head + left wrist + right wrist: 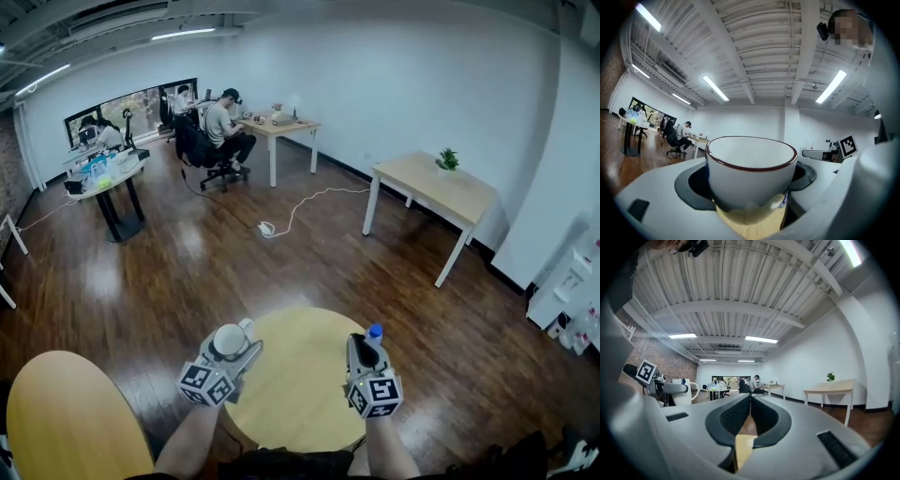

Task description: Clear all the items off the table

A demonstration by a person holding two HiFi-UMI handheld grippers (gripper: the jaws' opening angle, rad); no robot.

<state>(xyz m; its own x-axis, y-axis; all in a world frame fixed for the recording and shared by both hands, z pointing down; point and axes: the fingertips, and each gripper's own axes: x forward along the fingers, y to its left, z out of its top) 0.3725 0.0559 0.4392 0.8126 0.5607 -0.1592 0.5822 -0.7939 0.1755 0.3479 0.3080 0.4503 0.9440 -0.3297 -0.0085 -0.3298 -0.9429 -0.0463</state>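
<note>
A white cup [229, 341] with a dark red rim is held over the left part of the round wooden table [300, 398]. My left gripper [236, 345] is shut on it. In the left gripper view the cup [750, 164] fills the space between the jaws, with my left gripper [751, 185] pressing on both its sides. My right gripper [358, 345] is over the table's right part, shut and empty; in its own view the right gripper [750, 398] has its pads touching. A clear bottle [374, 335] with a blue cap stands just beside it on the right.
A second round wooden table [66, 422] is at the lower left. Farther off stand a rectangular table [441, 192] with a small plant [448, 159], a white cable [300, 206] on the floor, desks with seated people [225, 127], and a white shelf [567, 281].
</note>
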